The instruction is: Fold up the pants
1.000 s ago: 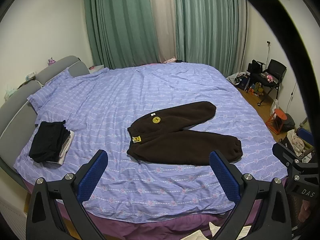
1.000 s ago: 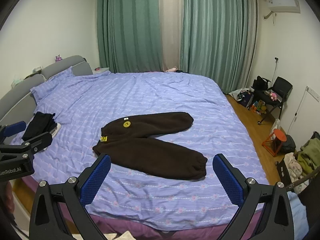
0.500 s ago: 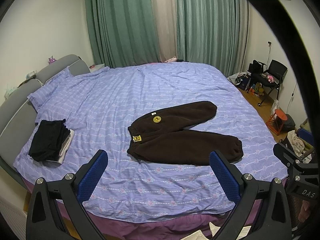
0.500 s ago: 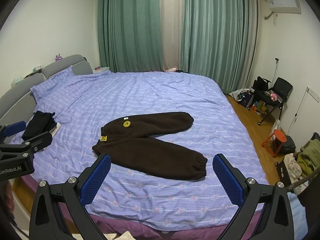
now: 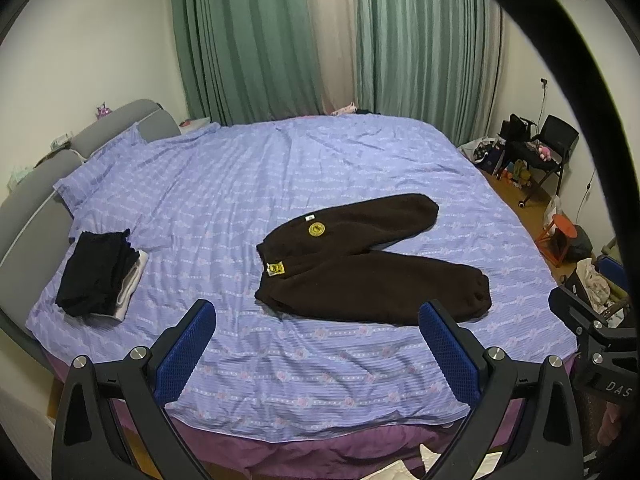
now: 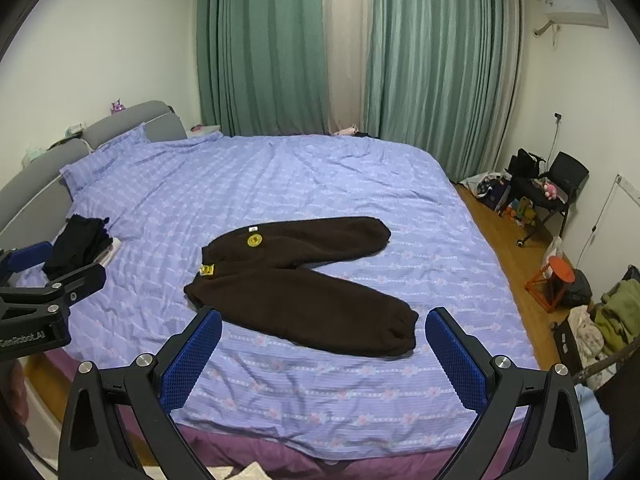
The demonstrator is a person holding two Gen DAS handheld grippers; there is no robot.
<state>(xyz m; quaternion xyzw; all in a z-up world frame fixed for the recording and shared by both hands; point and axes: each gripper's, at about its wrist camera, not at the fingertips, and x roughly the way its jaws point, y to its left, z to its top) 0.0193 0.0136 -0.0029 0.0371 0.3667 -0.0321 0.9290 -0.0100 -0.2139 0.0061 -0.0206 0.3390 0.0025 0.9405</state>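
Pants (image 5: 360, 264), one dark brown fleecy pair, lie spread flat on the bed (image 5: 240, 184), legs splayed apart; they look soft, thick and limp, best pinched at waistband and cuff. Left of the pants sits one stack of folded clothes (image 5: 98, 276). Left gripper (image 5: 316, 344) and right gripper (image 6: 324, 350) both gape wide, empty.

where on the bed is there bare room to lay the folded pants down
Bare sheet lies between the dark folded stack and the brown pants, across the far half of the bed toward the curtains, and along the near edge. Crowded: the head-end corner holding the stack, and the floor by the chair.
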